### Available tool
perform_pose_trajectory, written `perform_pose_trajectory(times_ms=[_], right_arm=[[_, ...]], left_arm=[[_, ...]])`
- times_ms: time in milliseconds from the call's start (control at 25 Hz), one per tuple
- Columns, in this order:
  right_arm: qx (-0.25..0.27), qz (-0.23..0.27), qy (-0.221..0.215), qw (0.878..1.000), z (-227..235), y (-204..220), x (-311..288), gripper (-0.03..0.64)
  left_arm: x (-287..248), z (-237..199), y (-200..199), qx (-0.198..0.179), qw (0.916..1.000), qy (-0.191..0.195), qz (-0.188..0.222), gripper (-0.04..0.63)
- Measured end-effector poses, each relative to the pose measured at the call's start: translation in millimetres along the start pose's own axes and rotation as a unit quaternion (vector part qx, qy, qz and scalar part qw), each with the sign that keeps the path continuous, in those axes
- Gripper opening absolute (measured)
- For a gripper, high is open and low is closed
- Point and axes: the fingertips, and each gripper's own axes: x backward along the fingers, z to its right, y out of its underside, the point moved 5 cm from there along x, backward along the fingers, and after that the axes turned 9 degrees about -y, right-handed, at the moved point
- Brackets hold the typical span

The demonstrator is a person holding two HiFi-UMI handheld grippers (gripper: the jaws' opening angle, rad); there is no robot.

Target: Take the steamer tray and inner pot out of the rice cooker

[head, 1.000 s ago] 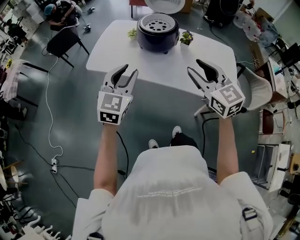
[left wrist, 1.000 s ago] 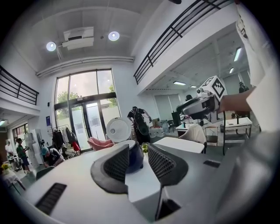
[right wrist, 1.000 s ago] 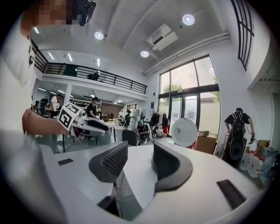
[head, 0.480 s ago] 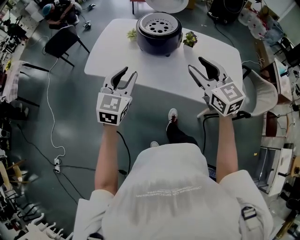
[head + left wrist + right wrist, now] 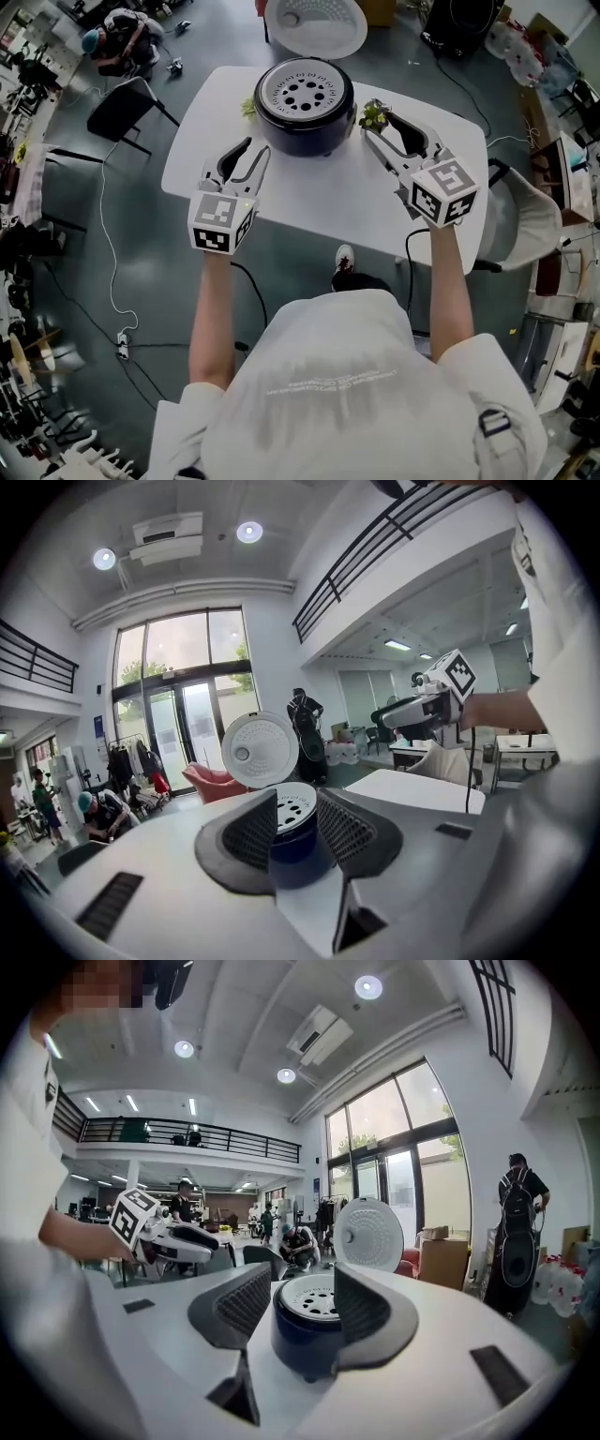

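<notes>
White surface [image 5: 309,202], grey floor.

Head view: both forearms stretched forward. The left tongs [image 5: 250,148] and right tongs [image 5: 376,125] flank the rice cooker [image 5: 305,117] without touching it. The steamer tray [image 5: 302,91] sits in the cooker, with the lid [image 5: 316,23] raised beyond.

Left gripper view: tongs apart, empty, cooker ahead between them.

Right gripper view: tongs apart, just been opening, nothing gripped, cooker ahead.

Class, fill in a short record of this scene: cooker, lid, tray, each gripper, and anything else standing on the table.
Rice cooker: dark, on the white table
Lid: open, tipped back
Steamer tray: seated in the cooker
Left gripper: open, empty, short of the cooker
Right gripper: jaws have just been opening, empty, near a small plant
</notes>
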Motion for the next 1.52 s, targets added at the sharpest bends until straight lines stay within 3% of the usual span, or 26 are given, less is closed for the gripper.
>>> perform_pose_trajectory(times_ms=[240,600,840,1000,1200,1520], right_arm=[[-0.019,0.006,-0.015,1.000,37.6,3.8,-12.8,0.213],[0.004,-0.024,-0.028,0.999,108.2,17.3,-51.2,0.247],[-0.002,-0.038,-0.028,0.999,117.7,13.3,-91.3,0.203],[-0.025,-0.049,0.000,0.998,120.9,15.6,-113.6,0.190],[-0.063,-0.048,0.064,0.995,123.7,13.3,-152.2,0.190],[-0.125,-0.066,0.159,0.977,145.0,23.7,-180.9,0.210]], left_arm=[[-38.3,-2.7,-2.5,-0.008,0.9996,0.000,-0.026,0.144],[-121.2,-17.7,-6.4,0.000,0.9990,-0.010,-0.044,0.144],[-155.4,-56.6,-2.8,0.006,0.9988,0.002,-0.049,0.144],[-177.7,-82.2,8.2,0.014,0.9985,0.026,-0.047,0.135],[-220.7,-119.9,22.0,0.006,0.9953,0.088,-0.040,0.135],[-274.6,-149.6,30.7,-0.003,0.9881,0.149,-0.035,0.135]])
